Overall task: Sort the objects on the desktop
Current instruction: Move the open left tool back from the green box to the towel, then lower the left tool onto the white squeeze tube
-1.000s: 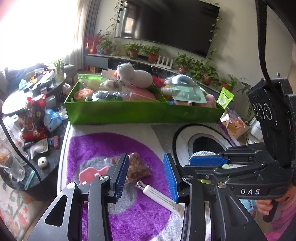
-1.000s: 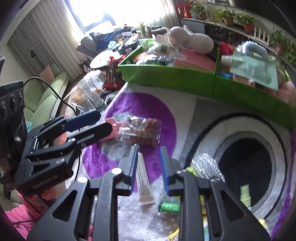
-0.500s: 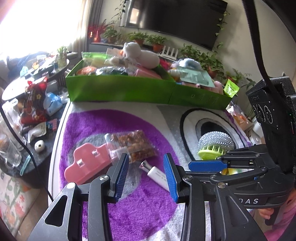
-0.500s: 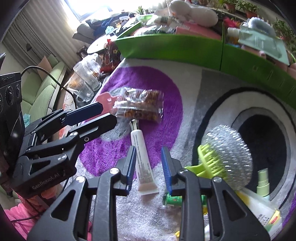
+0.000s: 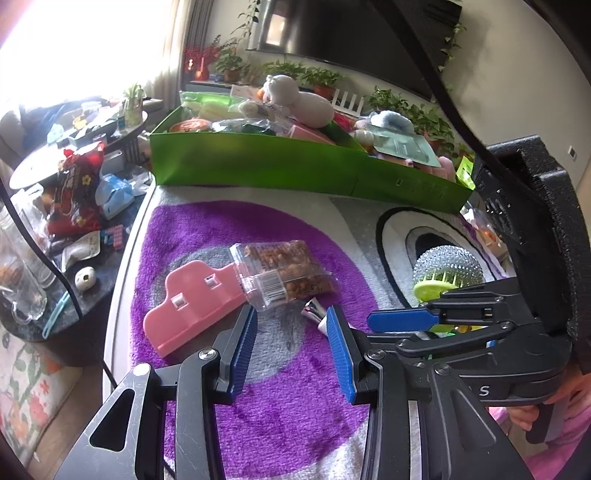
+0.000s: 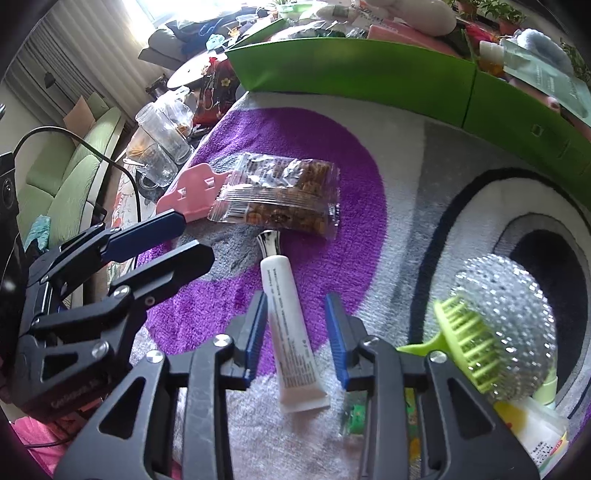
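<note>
Here, the left gripper [image 5: 291, 345] hangs with jaws apart and empty, just short of the pink clip [image 5: 192, 301] and snack packet [image 5: 284, 273]. Rightward, the right gripper [image 6: 297, 332], jaws just opening, straddles the white tube [image 6: 291, 332], seemingly without touching; a steel scourer [image 6: 509, 325] lies beyond.

- A wall-mounted television [image 5: 354, 33] hangs dark above a shelf lined with potted plants [image 5: 317, 79].
- Bright daylight comes through a window with a pale curtain [image 5: 173, 48] at the left of the left wrist view.
- A round side table [image 5: 74, 147] near the window is piled with clutter.
- A red snack bag [image 5: 75, 188] stands upright on a dark low table [image 5: 62, 310], with glass jars [image 6: 162, 129] close by.
- A green sofa [image 6: 70, 173] sits along the left of the right wrist view.
- A black cable [image 6: 74, 142] arcs over the sofa side.
</note>
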Motion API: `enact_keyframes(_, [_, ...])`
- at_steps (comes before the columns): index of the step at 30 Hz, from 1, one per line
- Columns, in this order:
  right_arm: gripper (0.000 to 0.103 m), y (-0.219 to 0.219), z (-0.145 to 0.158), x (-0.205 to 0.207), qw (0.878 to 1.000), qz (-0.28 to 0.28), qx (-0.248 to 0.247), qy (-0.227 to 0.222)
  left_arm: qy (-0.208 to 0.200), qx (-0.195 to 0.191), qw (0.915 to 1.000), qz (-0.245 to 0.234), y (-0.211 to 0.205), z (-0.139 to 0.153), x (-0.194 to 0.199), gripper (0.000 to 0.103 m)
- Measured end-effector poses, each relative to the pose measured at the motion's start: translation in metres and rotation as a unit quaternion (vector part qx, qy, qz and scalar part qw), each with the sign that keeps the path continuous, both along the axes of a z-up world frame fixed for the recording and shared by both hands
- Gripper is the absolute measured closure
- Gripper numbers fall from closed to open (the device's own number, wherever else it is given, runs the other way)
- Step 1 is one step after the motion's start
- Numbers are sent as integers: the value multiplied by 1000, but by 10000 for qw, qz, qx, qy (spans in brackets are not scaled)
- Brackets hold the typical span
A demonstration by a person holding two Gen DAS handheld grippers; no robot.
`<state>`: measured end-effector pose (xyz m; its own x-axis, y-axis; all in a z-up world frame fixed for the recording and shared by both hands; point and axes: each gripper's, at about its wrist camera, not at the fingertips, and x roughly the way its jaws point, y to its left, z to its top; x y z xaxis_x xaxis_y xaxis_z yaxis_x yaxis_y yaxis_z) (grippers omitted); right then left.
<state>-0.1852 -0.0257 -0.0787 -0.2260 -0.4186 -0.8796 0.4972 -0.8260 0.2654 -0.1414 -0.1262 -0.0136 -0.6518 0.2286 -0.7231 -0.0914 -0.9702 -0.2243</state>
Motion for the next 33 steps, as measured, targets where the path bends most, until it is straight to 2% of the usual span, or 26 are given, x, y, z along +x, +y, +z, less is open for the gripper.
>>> enact_keyframes(15, [63,-31,-4,-1,9997,233,-6,67,32,84,9995,311,-23,3,12,64])
enact_keyframes(21, [63,-43,-4,18,9970,748,-185,-98,13,136,9989,456,-34,5,20,64])
enact_keyframes(26, [63,-41,-4,45,9929,1133,-241,-283,-31,110,9994,325,-31,1,30,64])
enact_keyframes(29, [64,-23,-1,52,9946,946,-334,-254,-57,123,9995,275,-27,0,34,64])
enact_keyframes(33, [63,9,10,58,9982,517,-304,39,-46,172,9998,66,-20,0,39,64])
